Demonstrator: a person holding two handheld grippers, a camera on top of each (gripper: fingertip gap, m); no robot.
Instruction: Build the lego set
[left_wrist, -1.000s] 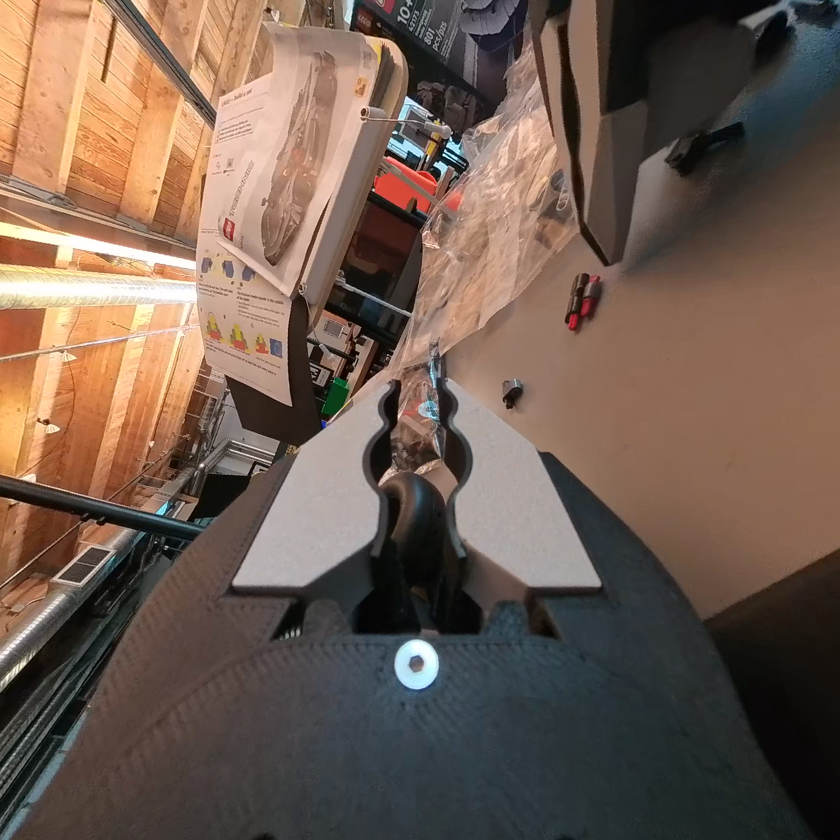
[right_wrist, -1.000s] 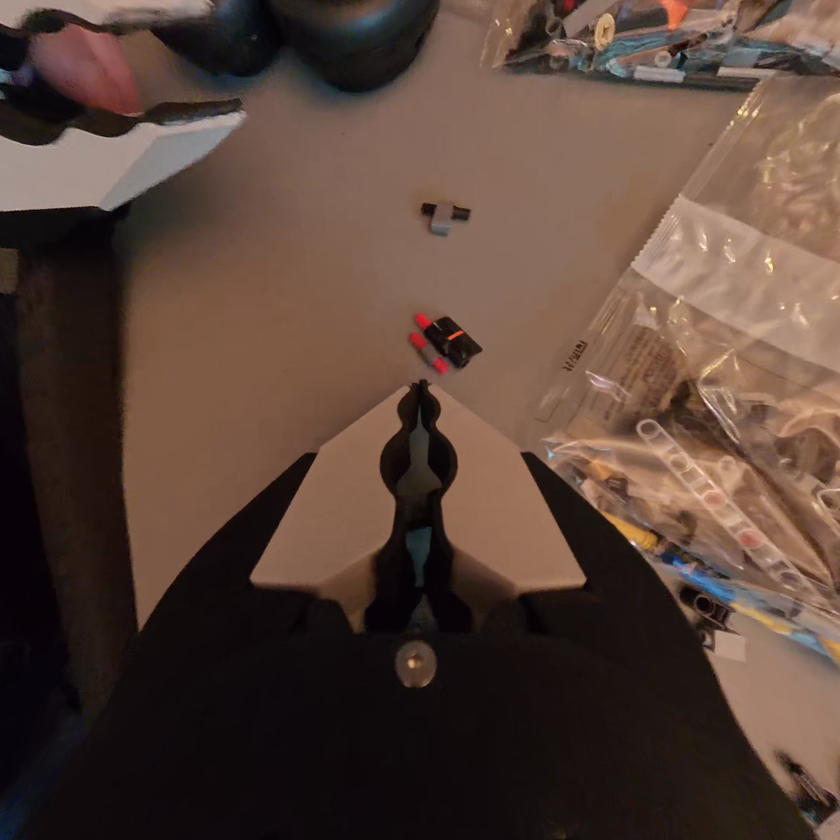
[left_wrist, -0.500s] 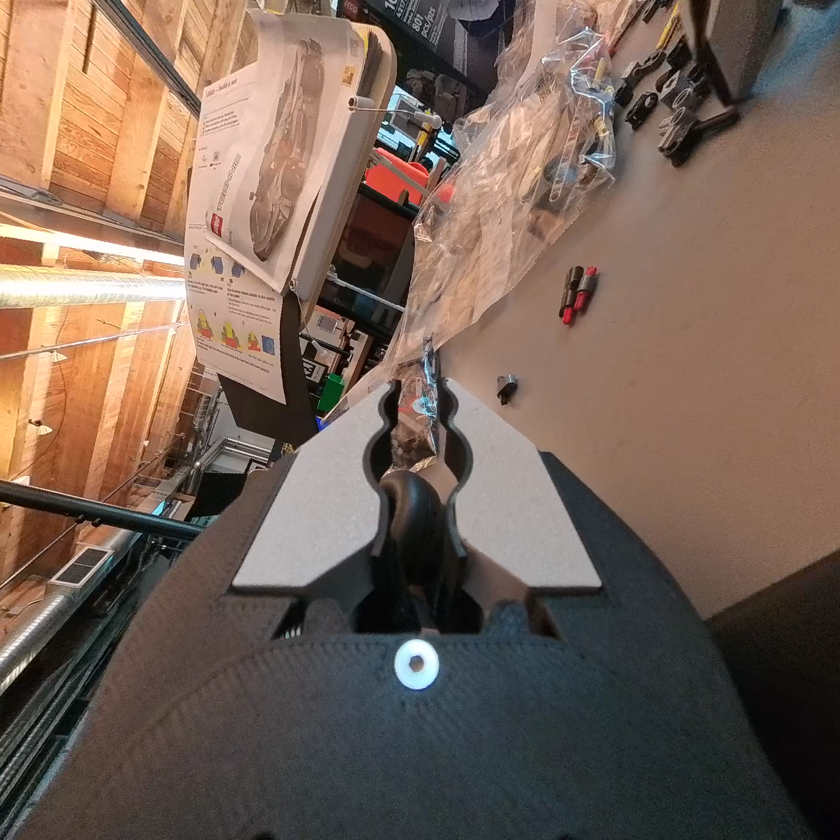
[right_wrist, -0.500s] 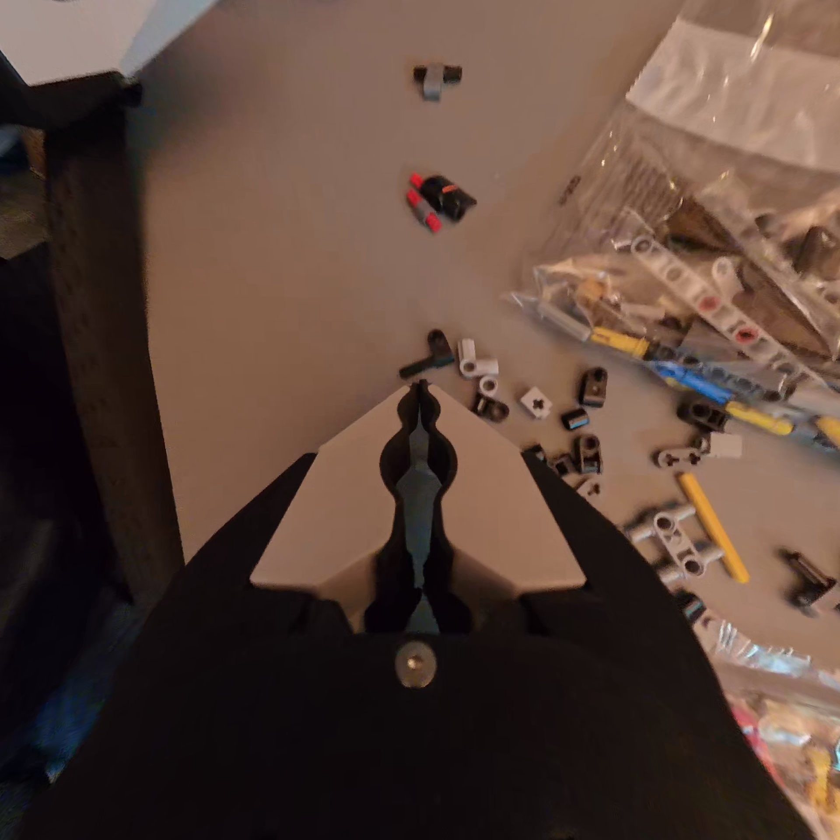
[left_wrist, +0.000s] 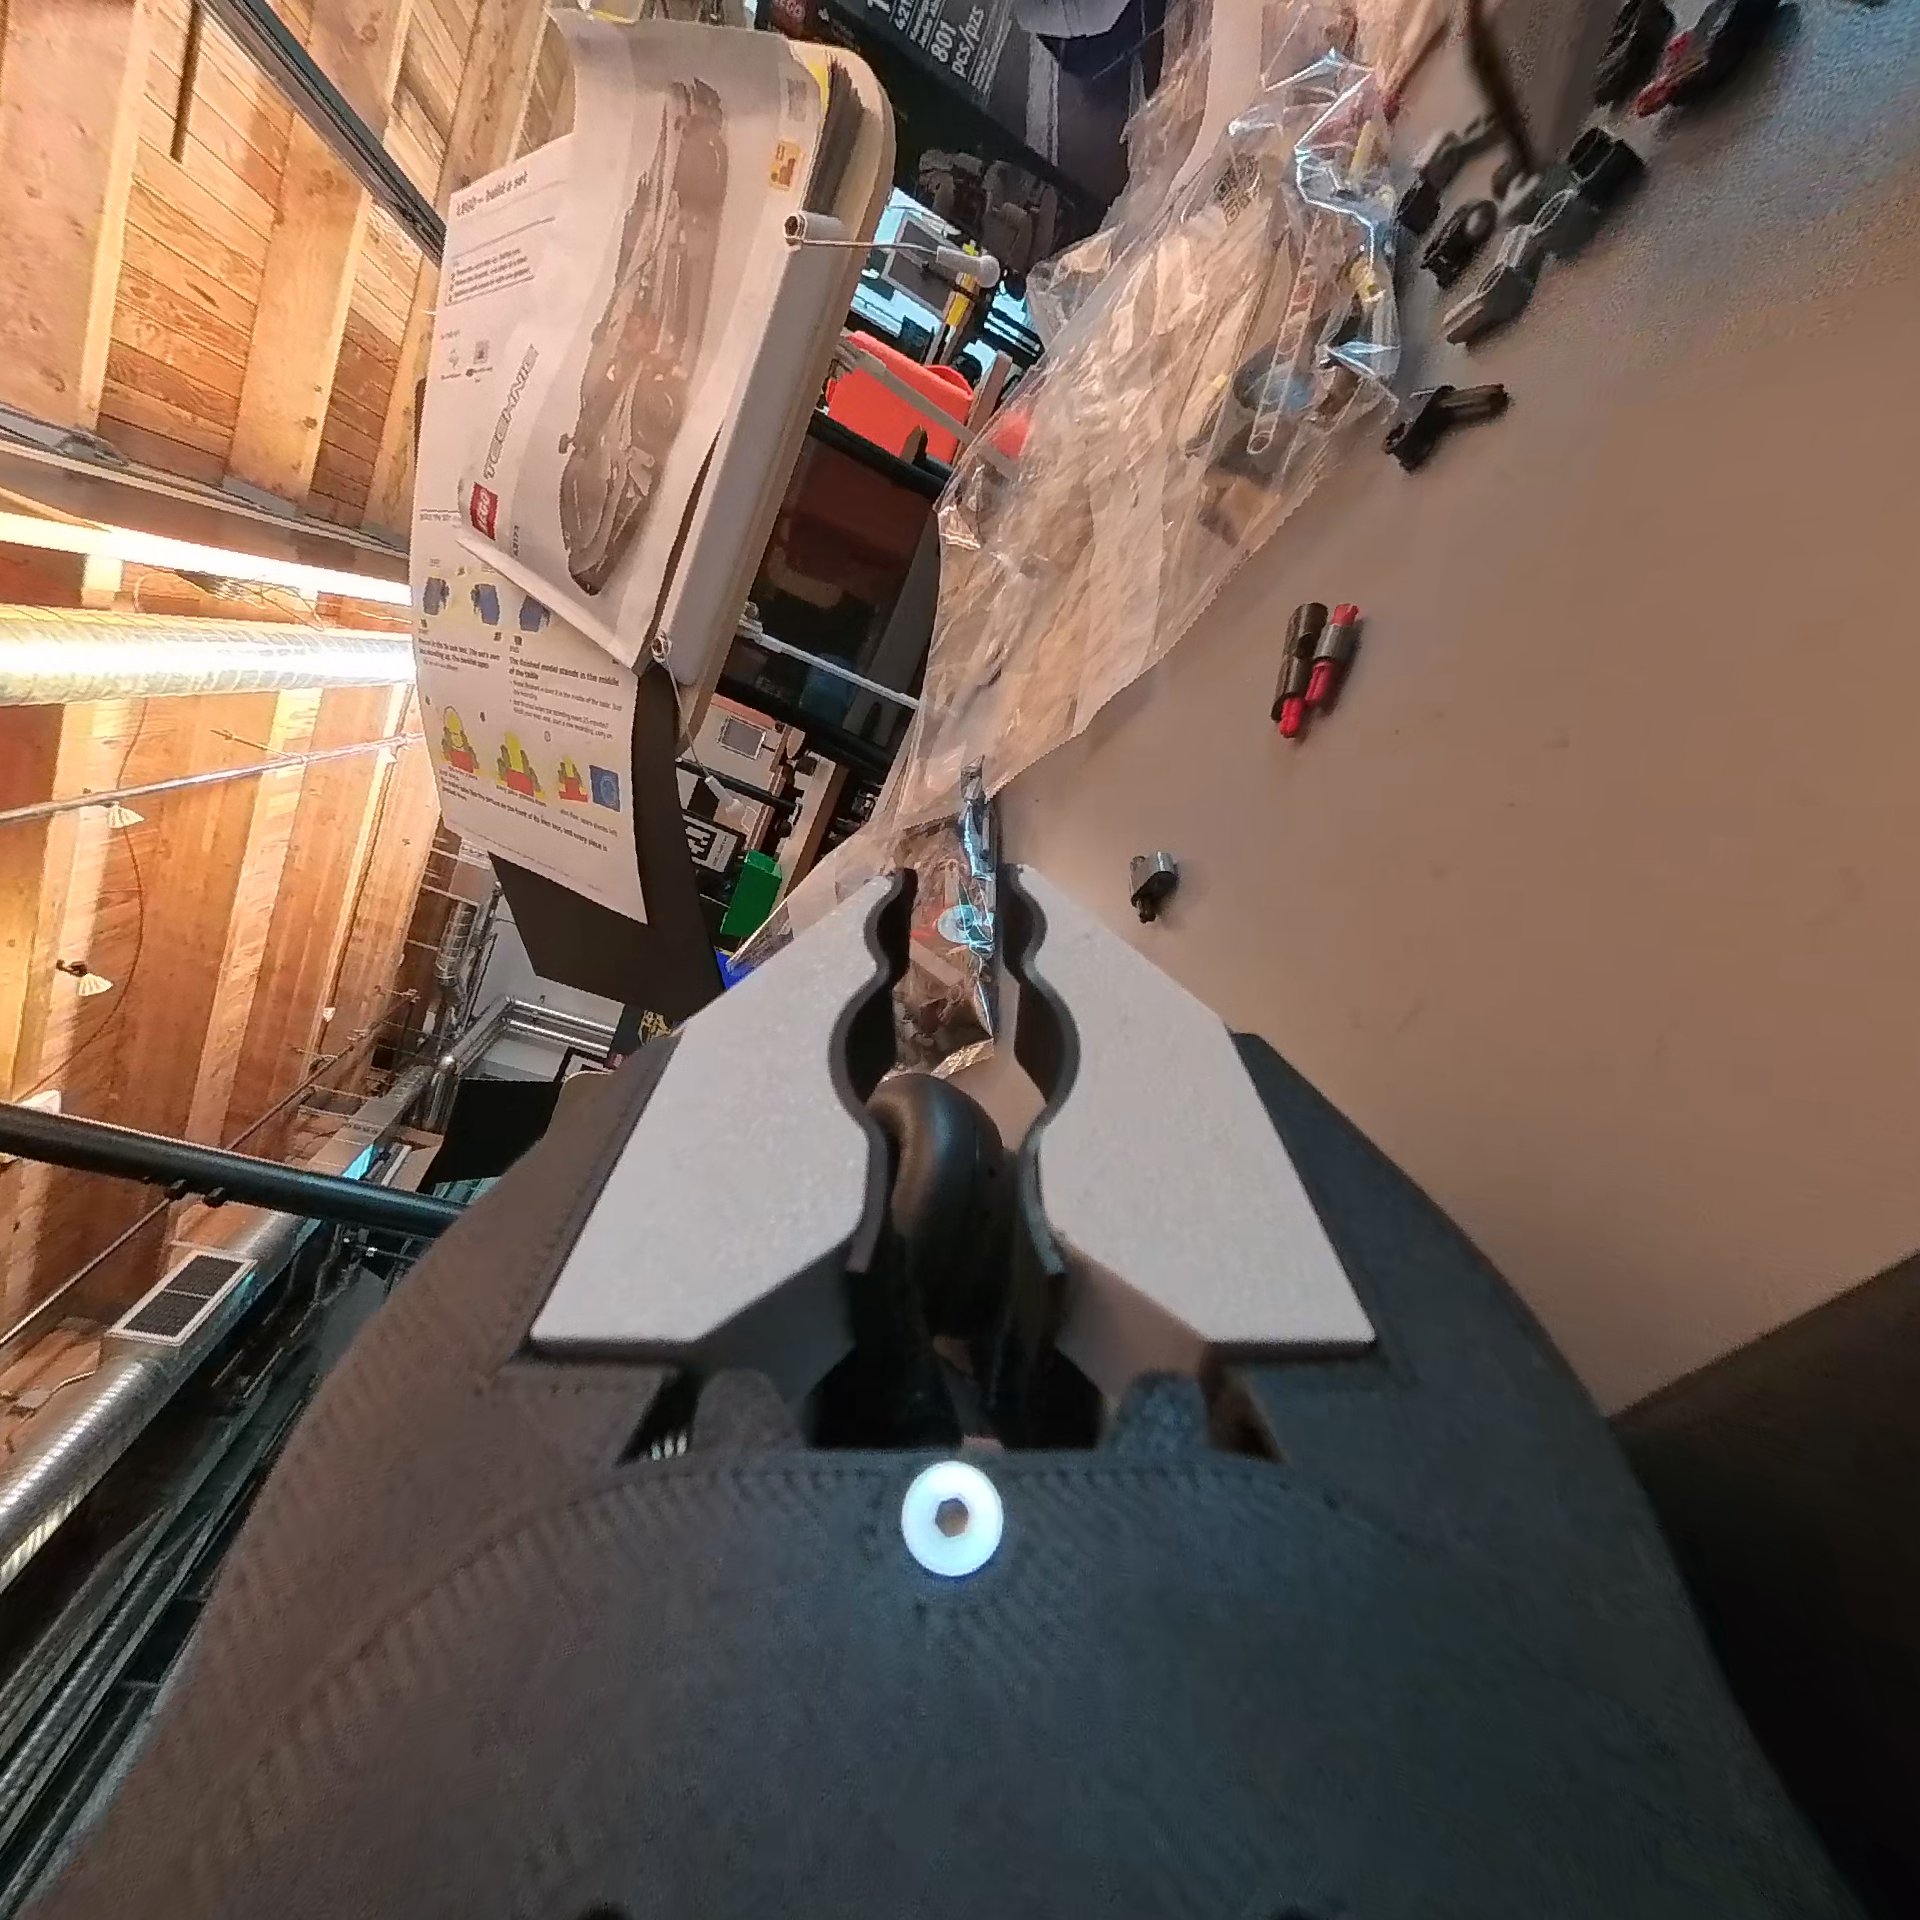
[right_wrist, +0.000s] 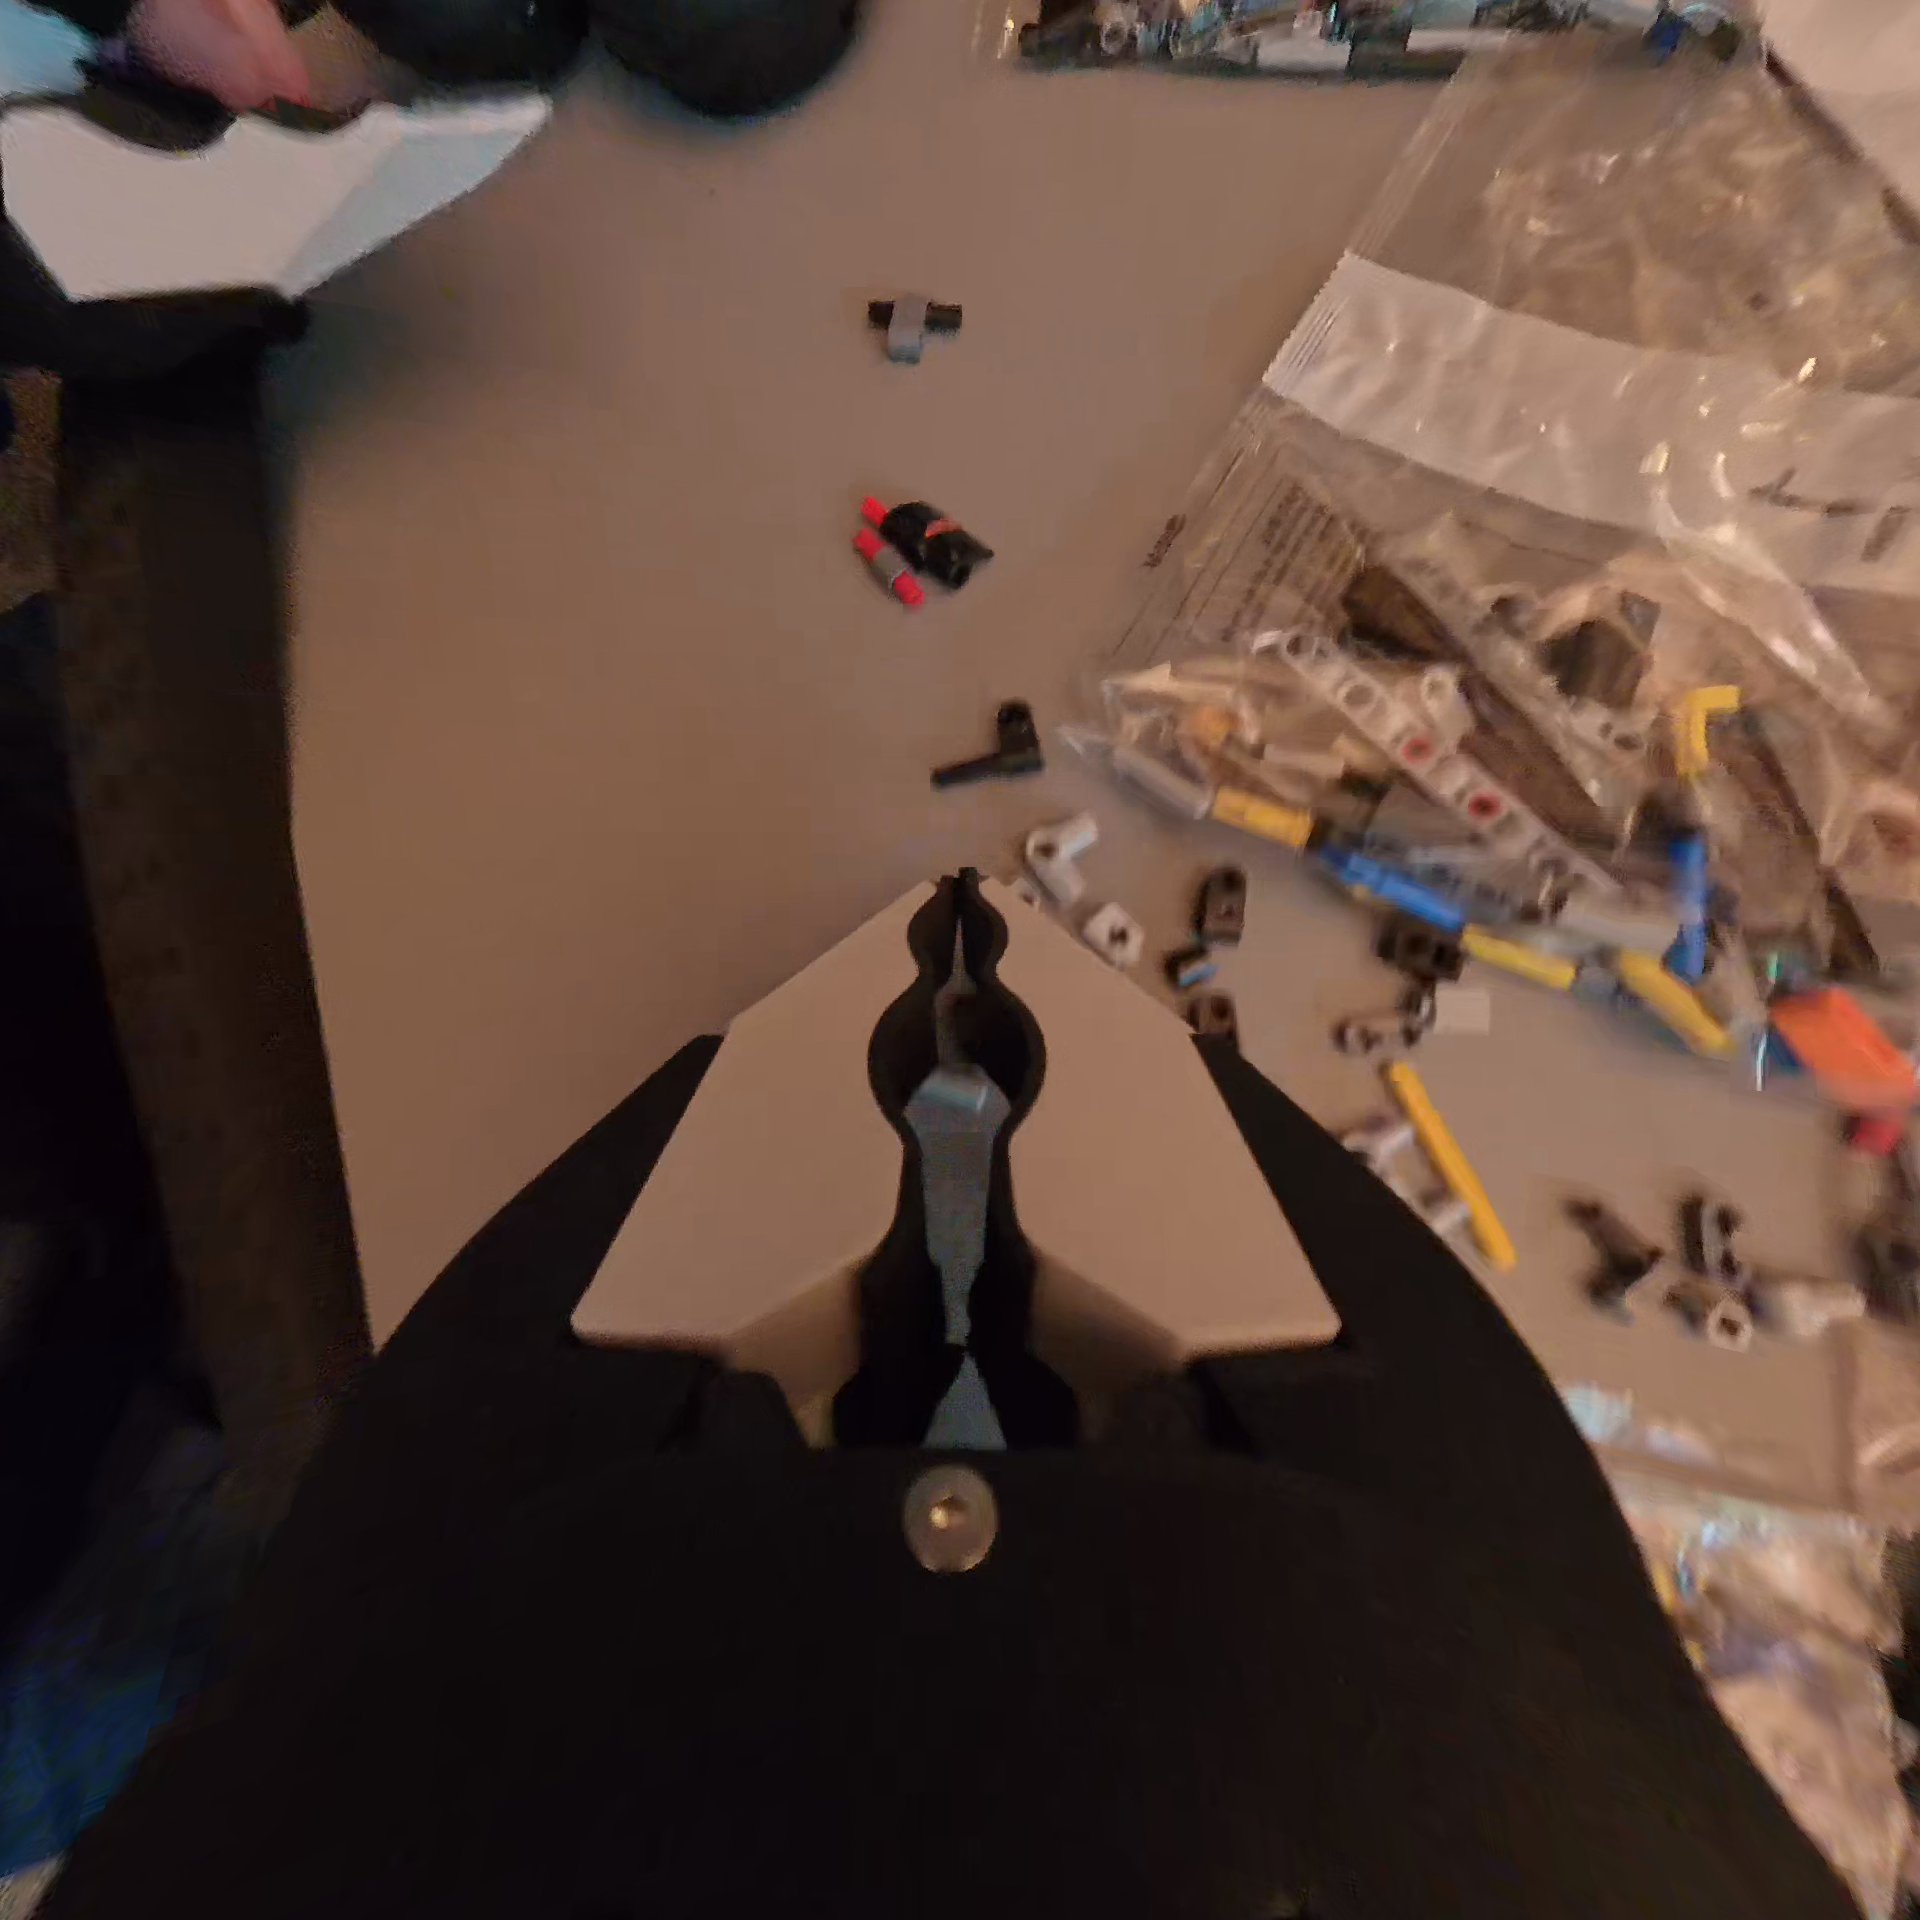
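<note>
In the left wrist view, which is turned on its side, the left gripper (left_wrist: 951, 904) is seen with its jaws drawn in around a black rubber tyre (left_wrist: 940, 1153), held deep in the rounded notch while the tips stand slightly apart. The grey table (left_wrist: 1558, 935) runs up the right side. On it lie a small grey-and-black connector (left_wrist: 1151, 881), just beyond the fingertips, and farther off a black-and-red pin cluster (left_wrist: 1314, 665). Clear bags of parts (left_wrist: 1122, 499) are heaped at the far edge, and an instruction booklet (left_wrist: 613, 416) is propped on a stand behind them.

In the right wrist view, the right gripper (right_wrist: 961, 883) is held above the table with its jaws closed; a thin dark sliver seems to be pinched at the very tips, though this cannot be made out with certainty. Ahead lie a black angled pin piece (right_wrist: 992, 756), the pin cluster (right_wrist: 920, 549) and the connector (right_wrist: 912, 324). To the right, loose small pieces (right_wrist: 1205, 935) are scattered, among them a yellow axle (right_wrist: 1449, 1164), beside the opened bags (right_wrist: 1558, 623). At far left the other gripper (right_wrist: 260, 197) is blurred.

The pieces are judged to be light, rigid and smooth, liable to skid or flip on the table. The angled pin is best taken across its straight shaft, squarely, with a gentle squeeze; the tyre is soft and grippy and is well taken across its tread.
</note>
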